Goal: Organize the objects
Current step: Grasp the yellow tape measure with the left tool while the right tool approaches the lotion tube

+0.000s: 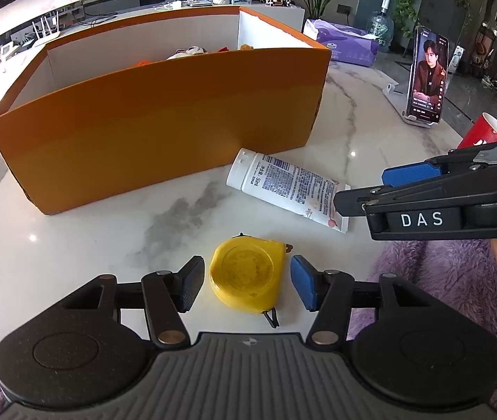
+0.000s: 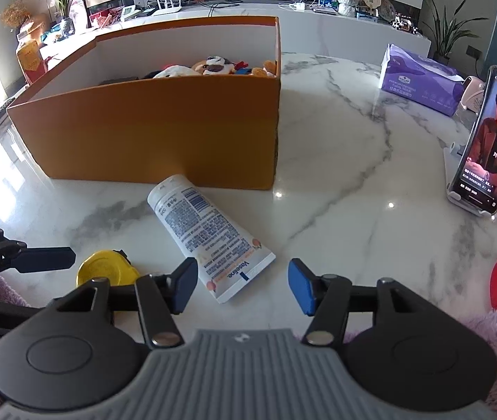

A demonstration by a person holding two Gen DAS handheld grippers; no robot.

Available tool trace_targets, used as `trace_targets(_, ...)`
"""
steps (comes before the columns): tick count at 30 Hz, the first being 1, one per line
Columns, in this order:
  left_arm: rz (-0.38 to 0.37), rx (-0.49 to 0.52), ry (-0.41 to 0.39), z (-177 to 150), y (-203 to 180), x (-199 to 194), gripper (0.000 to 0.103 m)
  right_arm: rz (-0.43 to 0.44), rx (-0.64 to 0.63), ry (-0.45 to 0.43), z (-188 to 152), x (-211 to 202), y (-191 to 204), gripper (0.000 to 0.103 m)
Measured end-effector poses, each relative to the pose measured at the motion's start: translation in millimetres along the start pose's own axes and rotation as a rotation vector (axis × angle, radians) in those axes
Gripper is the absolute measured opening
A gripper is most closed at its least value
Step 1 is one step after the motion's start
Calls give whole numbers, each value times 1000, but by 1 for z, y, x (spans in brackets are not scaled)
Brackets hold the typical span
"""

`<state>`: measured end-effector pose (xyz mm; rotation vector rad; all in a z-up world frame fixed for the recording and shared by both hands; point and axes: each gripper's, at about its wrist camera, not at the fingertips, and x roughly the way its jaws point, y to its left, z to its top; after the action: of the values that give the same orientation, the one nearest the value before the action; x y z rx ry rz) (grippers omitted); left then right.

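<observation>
A yellow tape measure [image 1: 246, 274] lies on the marble table between the fingers of my left gripper [image 1: 246, 283], which is open around it without touching. It also shows in the right wrist view [image 2: 106, 267]. A white lotion tube [image 1: 290, 189] lies flat in front of the orange box [image 1: 157, 122], cap toward the box. My right gripper [image 2: 241, 283] is open, with the tube's crimped end [image 2: 227, 273] between its fingers. In the left wrist view the right gripper [image 1: 360, 192] reaches in from the right at the tube's end. Plush toys [image 2: 213, 66] lie inside the box [image 2: 164, 129].
A phone on a stand [image 1: 428, 77] plays a video at the right; it also shows in the right wrist view [image 2: 489, 143]. A red paper cup [image 1: 484, 133] stands near the right edge. A purple tissue pack [image 2: 419, 80] lies behind. Purple fleece sleeves [image 1: 433, 269] are at the front.
</observation>
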<state>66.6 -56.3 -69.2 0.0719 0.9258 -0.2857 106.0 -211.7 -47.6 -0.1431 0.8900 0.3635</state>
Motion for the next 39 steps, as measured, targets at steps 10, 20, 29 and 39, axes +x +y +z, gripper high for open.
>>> trace_targets(10,-1,-18,15,1,3,13,64,0,-21,3,0,2,3,62)
trace_targets(20,-6,-23,33,1,3,19,61,26,-22,-1,3,7,5,67)
trace_targets(29,33,-132,34,10,29,20,61,96,-65,11,15,24,14,71)
trace_targets(39,89,-170,53,15,46,22,61,121,-24,49,23,40,11,71)
